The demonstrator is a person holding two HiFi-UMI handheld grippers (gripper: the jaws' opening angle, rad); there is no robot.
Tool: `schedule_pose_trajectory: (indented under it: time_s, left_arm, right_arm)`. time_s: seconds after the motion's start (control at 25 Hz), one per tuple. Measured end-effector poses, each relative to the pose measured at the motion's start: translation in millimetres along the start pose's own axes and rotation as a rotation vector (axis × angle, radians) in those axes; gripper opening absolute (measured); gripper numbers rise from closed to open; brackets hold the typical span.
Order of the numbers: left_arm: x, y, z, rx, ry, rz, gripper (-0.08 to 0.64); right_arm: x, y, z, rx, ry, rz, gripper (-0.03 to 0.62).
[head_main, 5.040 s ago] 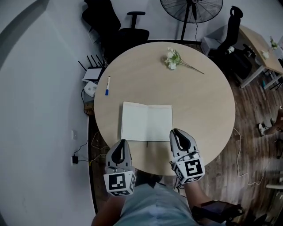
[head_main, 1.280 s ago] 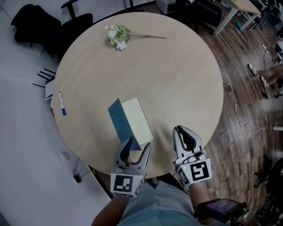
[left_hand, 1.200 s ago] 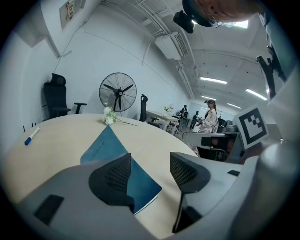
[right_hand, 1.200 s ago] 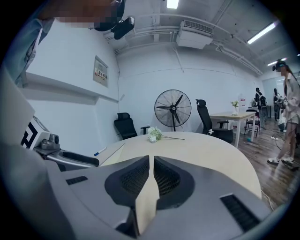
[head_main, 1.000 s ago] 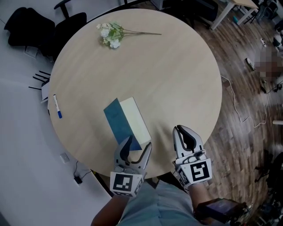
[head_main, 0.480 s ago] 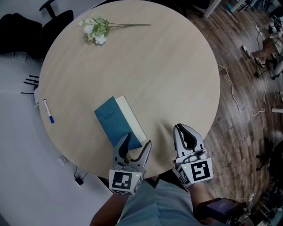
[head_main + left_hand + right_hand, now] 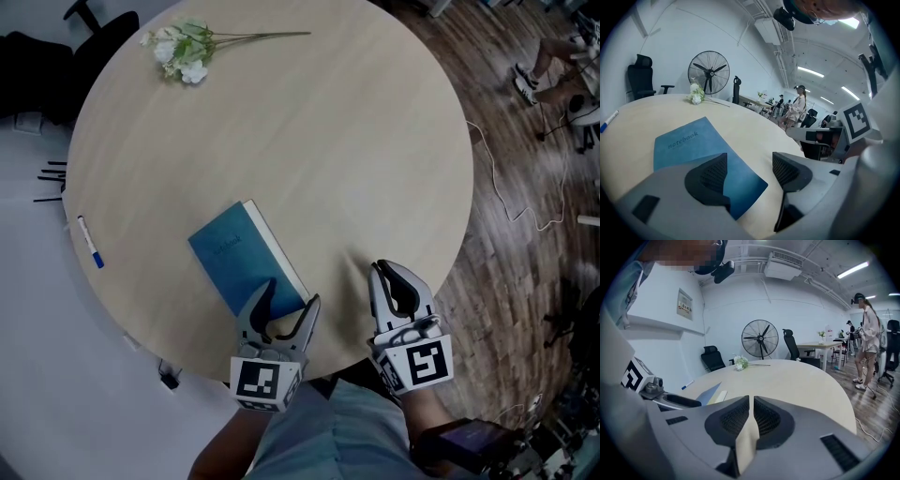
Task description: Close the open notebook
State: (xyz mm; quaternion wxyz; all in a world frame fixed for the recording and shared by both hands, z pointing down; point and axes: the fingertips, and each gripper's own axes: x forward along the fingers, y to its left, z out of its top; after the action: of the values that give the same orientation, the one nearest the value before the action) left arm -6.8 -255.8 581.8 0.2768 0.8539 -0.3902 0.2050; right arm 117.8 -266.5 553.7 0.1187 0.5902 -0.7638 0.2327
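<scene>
Notebook point(image 7: 246, 261), head view: closed, blue cover up, flat on the table point(image 7: 356, 141), near the edge on the person's side.
Long axis, head view: diagonal, from upper left to lower right. The pale page edge is on the upper-right long side, so the spine is probably on the opposite side.
Left hand-held gripper point(image 7: 292, 292), head view: over the near corner of the notebook.
Left gripper view, jaws: the left hand-held gripper point(image 7: 749, 161) has just been opening. Its jaws are apart, and the notebook point(image 7: 693, 145) corner lies low between them, not pressed.
Left gripper view, risk: a jaw may catch this corner, which could lift the cover or drag the notebook toward the table edge.
Right gripper view, jaws: the right hand-held gripper point(image 7: 751, 401) has its jaws together with nothing between them. It is beside the notebook point(image 7: 710, 392) and apart from it.
Right gripper view, risk: small, I think, unless this gripper swings sideways and pushes the notebook.
</scene>
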Motion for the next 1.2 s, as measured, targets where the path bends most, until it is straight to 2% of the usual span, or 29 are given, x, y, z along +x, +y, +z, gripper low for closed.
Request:
schedule_pose_trajectory:
  time_s: [0.4, 0.84, 1.08, 1.2]
  left_arm:
    - [24, 8, -23, 0.004, 0.111, -0.003, 0.314]
    - [36, 4, -32, -0.008, 0.205, -0.007, 0.328]
    - [35, -1, -36, 0.032, 0.225, 0.002, 0.344]
    - [26, -5, -27, 0.037, 0.188, 0.033, 0.344]
  right_arm:
    - [8, -16, -20, 0.021, 0.034, -0.031, 0.052]
    - [-1, -26, -21, 0.038, 0.026, -0.058, 0.052]
    - [-20, -29, -14, 0.044, -0.002, -0.067, 0.052]
    - [-33, -29, -4, 0.042, -0.029, -0.061, 0.052]
